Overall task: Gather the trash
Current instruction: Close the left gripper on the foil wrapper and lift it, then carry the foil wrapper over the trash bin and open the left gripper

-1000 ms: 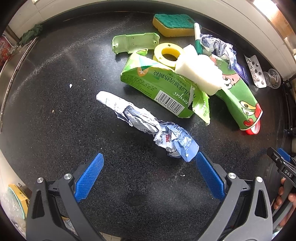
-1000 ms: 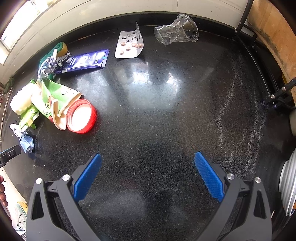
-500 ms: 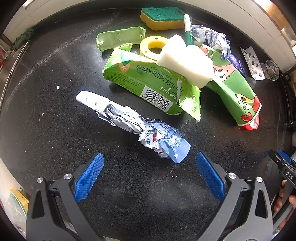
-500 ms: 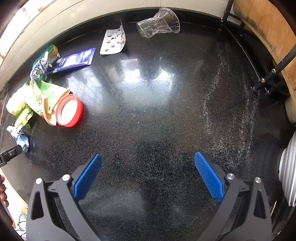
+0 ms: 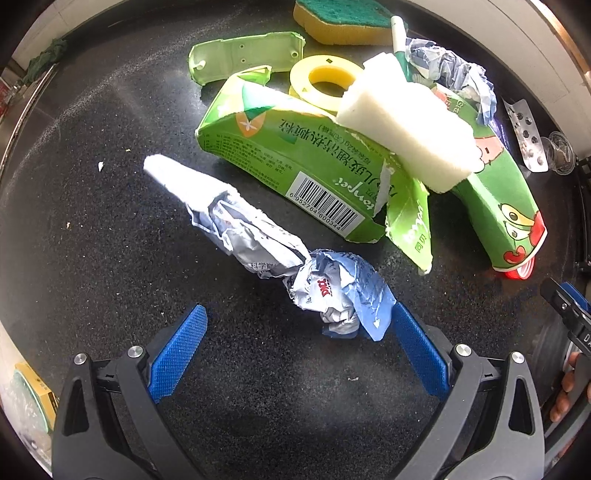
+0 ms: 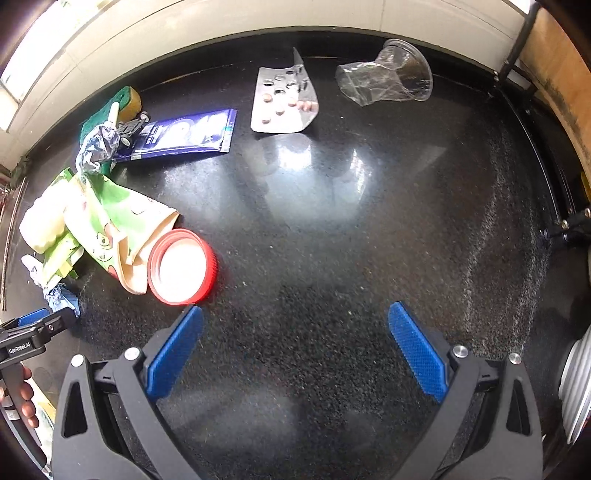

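A crumpled white and blue paper wrapper (image 5: 280, 254) lies on the black counter just ahead of my open left gripper (image 5: 299, 332); its near end touches the right finger. Behind it lie a torn green carton (image 5: 295, 162), a white foam block (image 5: 406, 133), a green paper cup (image 5: 506, 206) and a red lid (image 6: 181, 266). My right gripper (image 6: 295, 332) is open and empty over bare counter, the red lid just ahead of its left finger. A pill blister (image 6: 282, 98), a blue wrapper (image 6: 184, 134) and a crushed clear cup (image 6: 388, 79) lie farther back.
A green and yellow sponge (image 5: 343, 18), a yellow ring (image 5: 325, 81), a pale green plastic part (image 5: 243, 55) and a pen (image 5: 400, 44) lie at the back near the white wall. A metal rack (image 6: 561, 221) and plates (image 6: 576, 387) stand at the right.
The left gripper has moved forward and right, so the crumpled wrapper's end now touches its right finger. The right gripper has swung left, bringing the red lid close to its left finger.
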`<state>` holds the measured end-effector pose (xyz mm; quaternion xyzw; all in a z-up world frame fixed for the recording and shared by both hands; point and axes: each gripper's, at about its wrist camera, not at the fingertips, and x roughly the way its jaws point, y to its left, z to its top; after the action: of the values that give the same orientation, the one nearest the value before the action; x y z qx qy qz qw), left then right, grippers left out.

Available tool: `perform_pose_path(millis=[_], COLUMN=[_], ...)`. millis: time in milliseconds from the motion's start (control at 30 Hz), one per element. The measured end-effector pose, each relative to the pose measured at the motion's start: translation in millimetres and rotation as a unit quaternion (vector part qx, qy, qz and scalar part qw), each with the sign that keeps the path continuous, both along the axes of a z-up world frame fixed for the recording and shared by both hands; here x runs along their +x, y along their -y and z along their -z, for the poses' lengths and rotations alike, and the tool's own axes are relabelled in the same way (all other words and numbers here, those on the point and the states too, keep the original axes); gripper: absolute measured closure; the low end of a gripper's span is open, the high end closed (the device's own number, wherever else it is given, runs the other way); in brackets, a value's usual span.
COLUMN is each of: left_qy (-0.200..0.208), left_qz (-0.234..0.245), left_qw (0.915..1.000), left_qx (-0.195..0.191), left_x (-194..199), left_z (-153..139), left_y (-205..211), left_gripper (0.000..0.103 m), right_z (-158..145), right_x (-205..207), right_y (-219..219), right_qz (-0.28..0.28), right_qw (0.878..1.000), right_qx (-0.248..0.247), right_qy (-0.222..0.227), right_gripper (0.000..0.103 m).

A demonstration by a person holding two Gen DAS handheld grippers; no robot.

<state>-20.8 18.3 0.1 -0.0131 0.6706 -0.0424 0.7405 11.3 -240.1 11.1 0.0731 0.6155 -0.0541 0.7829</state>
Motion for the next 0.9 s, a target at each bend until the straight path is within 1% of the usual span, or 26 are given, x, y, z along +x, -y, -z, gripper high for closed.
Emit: perform_pose_path(millis=[100, 167, 233, 300, 333, 367, 400, 433, 467, 500, 533, 567, 600, 633, 733, 800, 900], left_qy=[0.004, 0.002, 0.006, 0.011, 0.009, 0.015, 0.032, 0.048, 0.060, 0.056, 0.046, 0.037, 0.032, 0.030, 0.031, 0.049, 0.082], left_qz=[-0.007, -0.017, -0.024, -0.024, -0.025, -0.030, -0.030, -0.019, -0.006, -0.009, -0.026, -0.034, -0.034, -0.032, -0.039, -0.043, -0.061], left_qw=[1.0000, 0.9998, 0.9996, 0.9995, 0.9994, 0.9990, 0.9986, 0.9985, 0.9980, 0.9975, 0.9963, 0.9954, 0.9951, 0.9952, 0.9936, 0.9927, 0.9899], left_qx=[0.001, -0.006, -0.013, -0.016, -0.024, -0.030, -0.029, -0.018, -0.021, -0.043, -0.067, -0.082, -0.087, -0.088, -0.101, -0.101, -0.098], left_x=[11, 18, 20, 24, 25, 27, 29, 29, 32, 36, 38, 39, 37, 34, 24, 17, 9], left_z=[4, 4, 2, 2, 3, 4, 2, -1, -5, -5, -4, -3, -2, -3, -6, -19, -39], left_y=[0, -1, -4, -4, -5, -6, -3, 3, 5, 1, -5, -8, -9, -9, -16, -22, -39], left_gripper=[0.005, 0.005, 0.005, 0.005, 0.006, 0.009, 0.021, 0.032, 0.061, 0.077, 0.077, 0.078, 0.078, 0.079, 0.079, 0.079, 0.079], right_z=[2, 0, 2, 9, 14, 15, 15, 14, 11, 8, 7, 7, 5, 4, -8, -23, -48], right_x=[16, 24, 32, 41, 44, 44, 45, 43, 41, 40, 38, 38, 37, 36, 24, 17, 19], right_y=[-9, -12, -17, -25, -27, -27, -26, -26, -27, -28, -27, -26, -28, -24, -3, 10, 19], right_qz=[-0.014, -0.015, -0.027, -0.043, -0.048, -0.048, -0.049, -0.053, -0.066, -0.080, -0.083, -0.076, -0.075, -0.071, -0.043, -0.027, -0.014], right_qw=[1.000, 1.000, 1.000, 0.999, 0.998, 0.999, 0.999, 0.998, 0.997, 0.996, 0.995, 0.996, 0.996, 0.996, 0.997, 0.996, 0.994], right_qx=[-0.001, -0.001, -0.010, -0.025, -0.029, -0.018, -0.011, -0.005, -0.001, 0.009, 0.032, 0.031, 0.028, 0.022, 0.035, 0.034, 0.037], right_qy=[0.000, 0.007, 0.007, 0.001, -0.006, 0.003, 0.008, 0.014, 0.025, 0.038, 0.041, 0.040, 0.041, 0.043, 0.054, 0.075, 0.106], right_gripper=[0.006, 0.006, 0.006, 0.010, 0.018, 0.020, 0.022, 0.030, 0.049, 0.062, 0.089, 0.089, 0.092, 0.098, 0.098, 0.098, 0.097])
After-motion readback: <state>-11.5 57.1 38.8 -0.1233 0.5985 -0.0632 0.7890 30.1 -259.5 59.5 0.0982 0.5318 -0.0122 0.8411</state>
